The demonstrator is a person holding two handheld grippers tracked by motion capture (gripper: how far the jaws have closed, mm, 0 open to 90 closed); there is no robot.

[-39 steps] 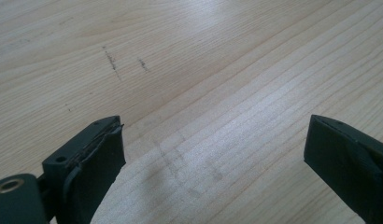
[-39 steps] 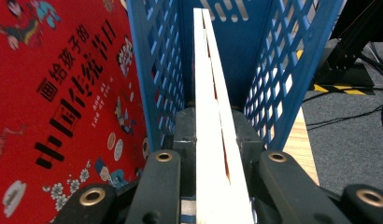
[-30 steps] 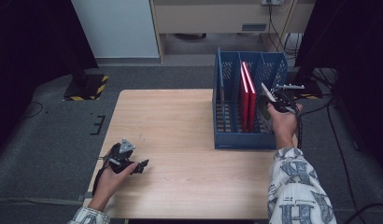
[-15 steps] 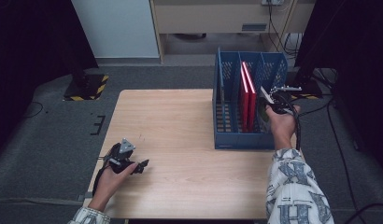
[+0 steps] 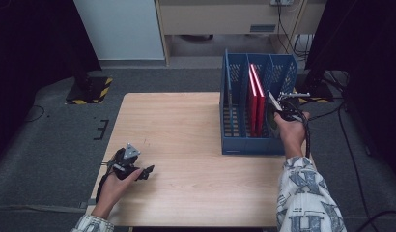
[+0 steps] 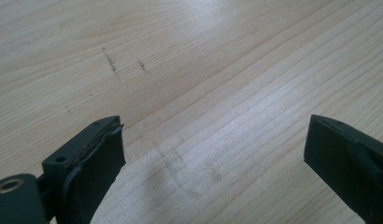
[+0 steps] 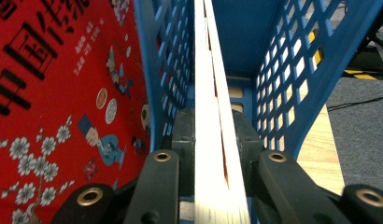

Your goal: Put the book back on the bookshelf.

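Right gripper [image 7: 213, 154] clamps a thin book [image 7: 210, 93] edge-on inside the blue file rack [image 5: 256, 145]; left gripper [image 6: 213, 154] rests released above the wooden table [image 5: 186, 125].

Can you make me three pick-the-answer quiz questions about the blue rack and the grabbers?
1. Where is the blue rack? A table's near left corner; B table's far right; C floor.
2. What colour is the cover in the rack's next slot? A red; B green; C yellow.
3. What is the left gripper doing? A squeezing a book; B open over bare wood; C shut.

B: it stands at the table edge by the right gripper.
A: red book.
B: jaws apart, nothing between.
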